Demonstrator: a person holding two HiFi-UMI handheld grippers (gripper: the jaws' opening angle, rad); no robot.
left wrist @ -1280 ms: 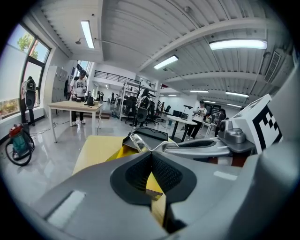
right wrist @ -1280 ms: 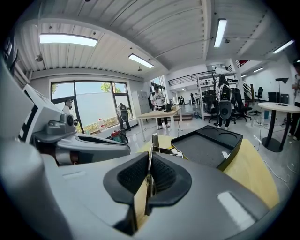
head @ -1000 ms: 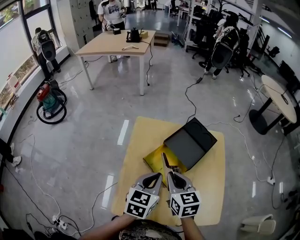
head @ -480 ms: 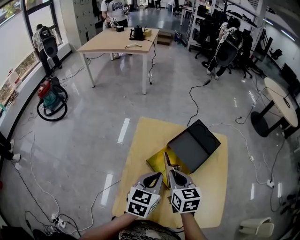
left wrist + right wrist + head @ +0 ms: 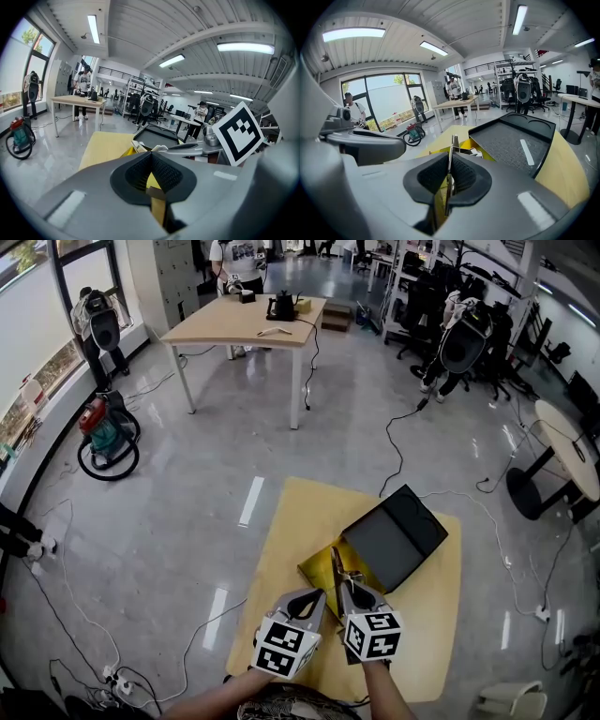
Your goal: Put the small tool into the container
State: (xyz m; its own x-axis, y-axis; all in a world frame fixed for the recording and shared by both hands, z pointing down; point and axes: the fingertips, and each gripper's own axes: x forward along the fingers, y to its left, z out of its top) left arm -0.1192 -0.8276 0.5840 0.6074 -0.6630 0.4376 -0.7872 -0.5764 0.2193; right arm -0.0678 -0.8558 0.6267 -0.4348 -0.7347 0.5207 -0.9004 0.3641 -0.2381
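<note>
Hovering over the yellow surface (image 5: pixel 286 521), the left gripper (image 5: pixel 314 594) is showing its jaws pressed together, empty. Just beside it, the right gripper (image 5: pixel 345 586) is clamping a thin metal tool (image 5: pixel 335 563), its tip overlapping the yellow box (image 5: pixel 314 571). The black lid (image 5: pixel 394 535) is lying open at right.

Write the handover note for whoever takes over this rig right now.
Left tool: shut, empty.
Right tool: shut on the thin metal piece, which sticks out past the jaws.
Black case lies open on the tan mat, with a yellow box against its near edge.
Done: piece in grip, its tip over the yellow box in the head view.
Left: lower it in and let go; whether case or box is the target I can't tell.
</note>
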